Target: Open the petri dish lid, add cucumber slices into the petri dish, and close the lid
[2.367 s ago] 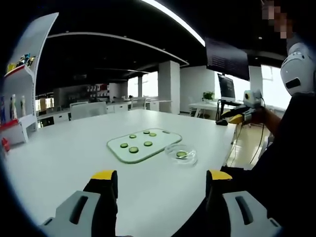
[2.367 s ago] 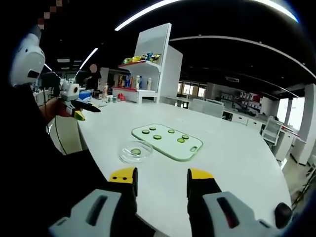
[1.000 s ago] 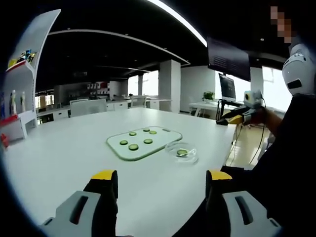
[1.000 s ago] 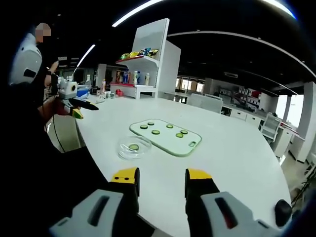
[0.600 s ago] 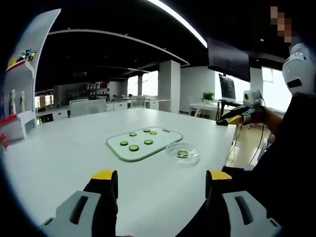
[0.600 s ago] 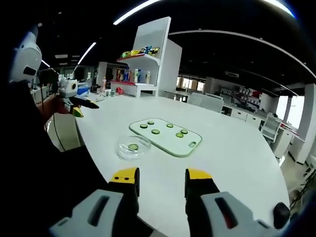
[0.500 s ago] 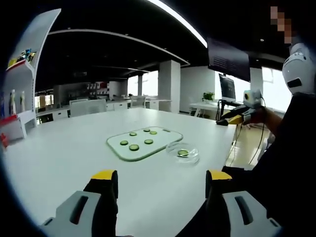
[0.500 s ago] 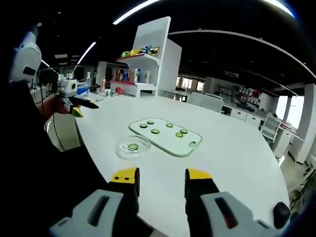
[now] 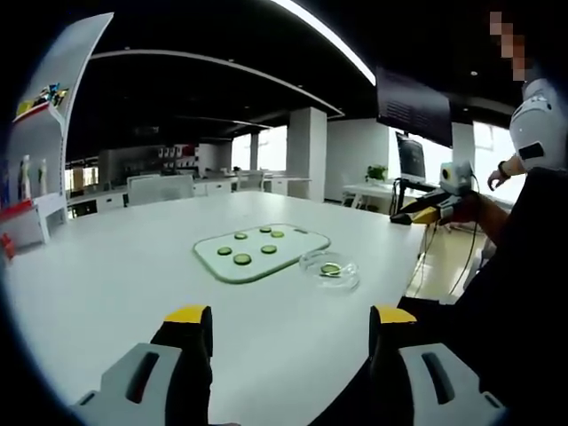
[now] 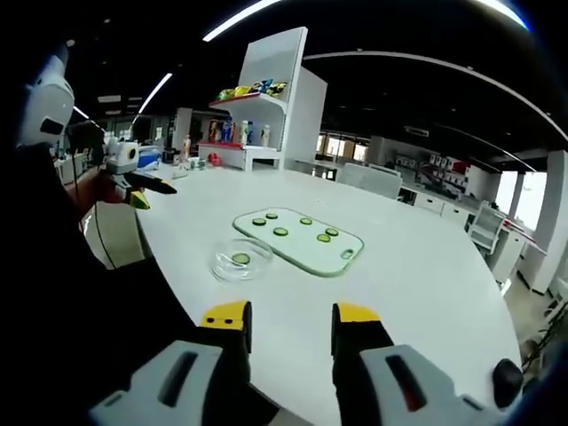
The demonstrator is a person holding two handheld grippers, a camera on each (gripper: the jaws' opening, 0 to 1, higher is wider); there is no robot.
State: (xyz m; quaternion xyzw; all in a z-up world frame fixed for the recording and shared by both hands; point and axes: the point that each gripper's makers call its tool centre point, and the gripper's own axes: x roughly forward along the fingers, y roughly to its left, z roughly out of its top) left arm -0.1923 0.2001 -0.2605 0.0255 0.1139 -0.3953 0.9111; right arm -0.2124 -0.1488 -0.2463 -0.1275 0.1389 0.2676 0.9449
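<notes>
Petri dish (image 9: 329, 270) is sitting on the counter (image 9: 106, 284) well ahead of both fingers, one cucumber slice (image 9: 330, 269) inside, beside the board (image 9: 262, 252) carrying five more. Left gripper (image 9: 288, 330) and right gripper (image 10: 288, 325) are hanging back, fingers apart, empty. Nothing is blocking the approach.

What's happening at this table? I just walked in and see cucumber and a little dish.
A person holds a two-jaw gripper in each hand above a white table. Both the left gripper and right gripper are open and hold nothing. A clear petri dish with one cucumber slice inside sits beside a pale green cutting board that carries five more slices. Neither gripper touches the dish or board.
</notes>
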